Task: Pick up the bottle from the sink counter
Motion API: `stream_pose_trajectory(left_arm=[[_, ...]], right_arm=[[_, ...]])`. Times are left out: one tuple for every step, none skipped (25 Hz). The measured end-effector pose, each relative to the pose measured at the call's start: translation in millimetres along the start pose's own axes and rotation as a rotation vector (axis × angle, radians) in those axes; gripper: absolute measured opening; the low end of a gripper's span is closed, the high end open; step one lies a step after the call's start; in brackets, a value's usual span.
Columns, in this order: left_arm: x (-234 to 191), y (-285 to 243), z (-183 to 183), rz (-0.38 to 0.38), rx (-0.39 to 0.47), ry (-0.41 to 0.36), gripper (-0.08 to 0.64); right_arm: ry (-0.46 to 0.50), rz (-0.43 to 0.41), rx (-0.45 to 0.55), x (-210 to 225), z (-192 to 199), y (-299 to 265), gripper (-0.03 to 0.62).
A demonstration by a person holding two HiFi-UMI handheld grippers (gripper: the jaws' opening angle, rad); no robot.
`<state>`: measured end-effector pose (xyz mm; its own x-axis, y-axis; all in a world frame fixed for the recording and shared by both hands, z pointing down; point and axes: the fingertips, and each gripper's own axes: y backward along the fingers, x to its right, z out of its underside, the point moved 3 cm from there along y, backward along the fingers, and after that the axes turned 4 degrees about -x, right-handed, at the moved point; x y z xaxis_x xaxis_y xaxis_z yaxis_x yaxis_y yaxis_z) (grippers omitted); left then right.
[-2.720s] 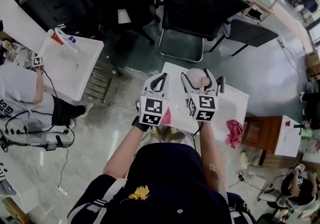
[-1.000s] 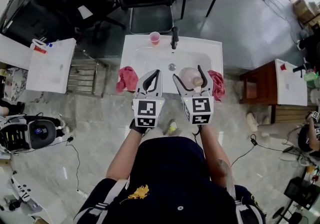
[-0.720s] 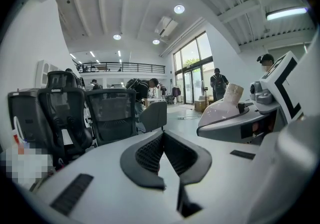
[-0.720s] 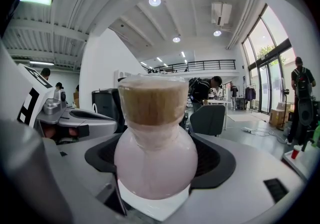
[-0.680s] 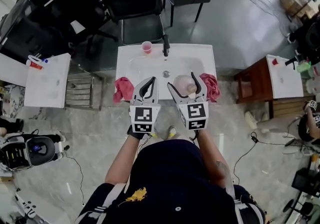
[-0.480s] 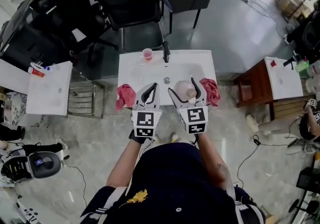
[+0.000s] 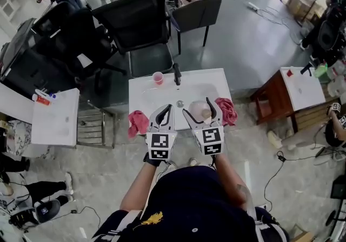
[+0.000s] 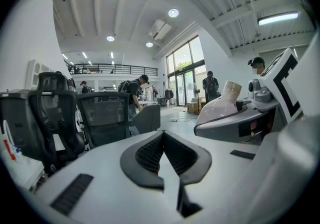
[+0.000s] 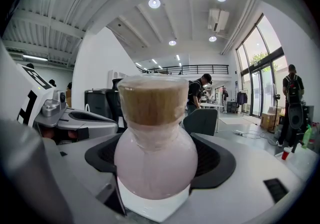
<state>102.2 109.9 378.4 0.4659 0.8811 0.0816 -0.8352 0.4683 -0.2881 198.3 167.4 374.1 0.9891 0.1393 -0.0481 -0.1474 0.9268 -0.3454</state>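
Head view: right gripper (image 7: 197, 107) over the white sink counter (image 7: 146, 94), pink bottle (image 7: 200, 110) between its jaws; left gripper (image 7: 165, 108) just beside.
Left gripper view: jaws together, nothing held.
Right gripper view: jaws clamped on the bottle's round body, cap upward.

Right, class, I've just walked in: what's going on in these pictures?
A person stands at a white sink counter with a gripper in each hand. The right gripper is shut on a pink bottle with a brown cap, held over the counter. The left gripper is shut and empty beside it.
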Motion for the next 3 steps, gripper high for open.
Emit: stream_pose_trajectory(left_arm=[[2.3, 0.4, -0.4, 0.004, -0.003, 0.003, 0.018], [4.5, 0.9, -0.7, 0.007, -0.005, 0.005, 0.018], [6.7, 1.4, -1.1, 0.01, -0.007, 0.008, 0.018]], right_arm=[[0.0, 0.001, -0.004, 0.9, -0.1, 2.0, 0.423], [-0.001, 0.001, -0.007, 1.9, -0.2, 3.8, 0.423], [-0.001, 0.002, -0.011, 2.8, -0.4, 5.6, 0.423]])
